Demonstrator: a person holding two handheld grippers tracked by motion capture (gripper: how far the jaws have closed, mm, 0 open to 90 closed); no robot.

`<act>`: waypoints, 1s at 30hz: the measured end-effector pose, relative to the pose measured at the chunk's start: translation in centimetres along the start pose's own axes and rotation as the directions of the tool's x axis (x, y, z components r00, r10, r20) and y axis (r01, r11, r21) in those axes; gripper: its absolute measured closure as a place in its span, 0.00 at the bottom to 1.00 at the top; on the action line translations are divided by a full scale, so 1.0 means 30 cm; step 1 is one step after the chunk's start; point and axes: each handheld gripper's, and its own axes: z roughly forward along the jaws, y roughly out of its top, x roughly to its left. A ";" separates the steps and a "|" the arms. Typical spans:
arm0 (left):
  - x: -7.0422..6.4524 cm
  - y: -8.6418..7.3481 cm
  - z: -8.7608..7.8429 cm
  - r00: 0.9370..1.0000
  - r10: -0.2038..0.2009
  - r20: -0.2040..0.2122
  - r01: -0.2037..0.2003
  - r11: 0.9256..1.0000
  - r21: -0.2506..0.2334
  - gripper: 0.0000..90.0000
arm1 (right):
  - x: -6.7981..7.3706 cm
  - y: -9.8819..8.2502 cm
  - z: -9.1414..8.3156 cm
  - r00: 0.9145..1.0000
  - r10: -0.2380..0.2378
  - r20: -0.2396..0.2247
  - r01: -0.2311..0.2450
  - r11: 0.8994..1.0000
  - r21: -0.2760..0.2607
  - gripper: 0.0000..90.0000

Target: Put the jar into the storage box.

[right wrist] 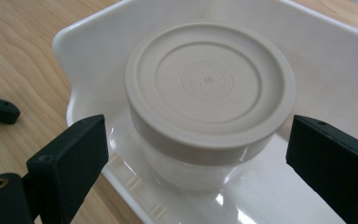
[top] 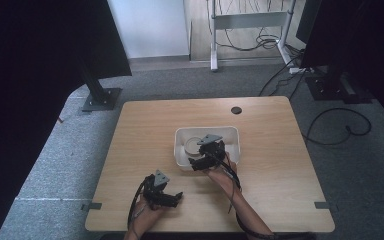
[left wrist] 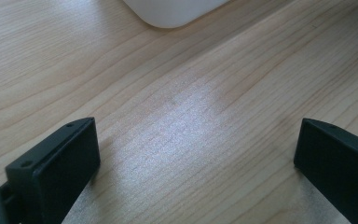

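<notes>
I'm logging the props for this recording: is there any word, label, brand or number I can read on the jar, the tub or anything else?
None can be read.
Jar lid: raised concentric rings and a centre dot, no letters.
White tub: plain, no label.
Right gripper and left gripper: black fingers unmarked.
Table: bare wood grain.

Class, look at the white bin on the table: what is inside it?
Inside the bin stands one round jar with a beige lid on top. The lid covers the jar's contents, so they cannot be seen. The right gripper hangs open at the jar.
</notes>
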 end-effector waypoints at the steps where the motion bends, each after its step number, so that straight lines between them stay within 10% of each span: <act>1: 0.000 0.000 0.000 1.000 -0.001 0.001 0.001 1.000 0.000 0.00 | 0.000 0.000 -0.004 1.000 -0.005 -0.003 0.005 1.000 0.002 0.06; 30: 0.000 0.000 0.000 1.000 0.001 -0.001 -0.001 1.000 0.002 0.00 | -0.013 -0.036 -0.118 0.996 -0.079 -0.039 0.079 0.997 -0.010 0.07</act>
